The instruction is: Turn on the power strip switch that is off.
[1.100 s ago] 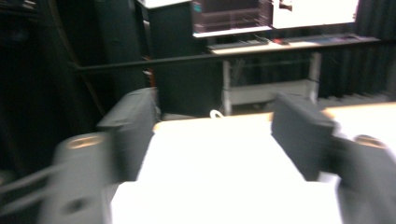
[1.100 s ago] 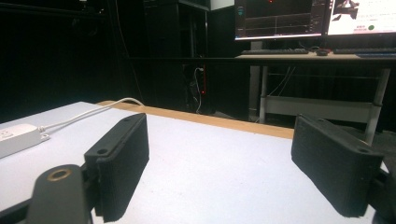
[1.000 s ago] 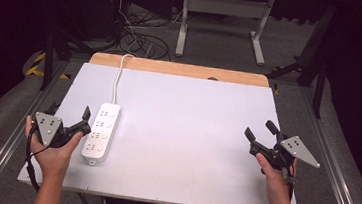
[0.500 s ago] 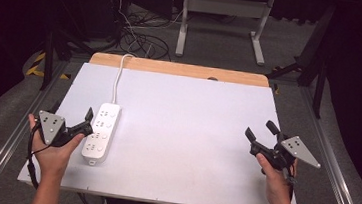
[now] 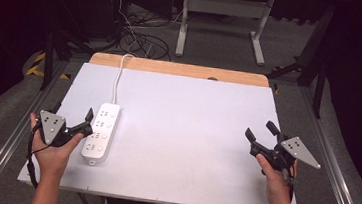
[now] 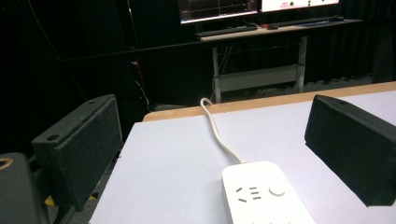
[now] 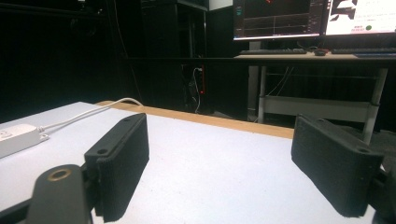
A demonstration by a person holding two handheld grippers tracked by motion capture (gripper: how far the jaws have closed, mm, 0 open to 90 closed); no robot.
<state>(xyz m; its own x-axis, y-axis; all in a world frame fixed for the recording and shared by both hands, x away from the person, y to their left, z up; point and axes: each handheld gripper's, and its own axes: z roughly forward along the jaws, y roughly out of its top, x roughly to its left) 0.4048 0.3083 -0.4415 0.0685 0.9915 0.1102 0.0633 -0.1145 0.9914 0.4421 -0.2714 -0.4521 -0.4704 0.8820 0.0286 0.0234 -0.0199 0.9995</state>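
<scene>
**Two grippers held apart over a white table, power strip at the left**

In the high view, a white table with a wooden strip along its far edge lay under the camera. A white power strip rested flat on its left part, its length running away from the person, and its white cable ran from the far end over the table's far edge. The left gripper, held in the left hand, sat just beside the strip's left side, with its grey plate on top; its jaws were hard to separate there. The right gripper, held in the right hand, hung over the table's right part, well apart from the strip, with its jaws spread wide and nothing between them.

In the left gripper view, the two black jaws stood wide apart, gripping nothing. The power strip lay on the table between and beyond them, one socket face showing, its cable curving to the far edge.

In the right gripper view, the jaws stood wide apart and empty above the bare table surface. The power strip showed at the left edge, with its cable trailing away toward the wooden strip. Monitors glowed on a desk beyond
</scene>
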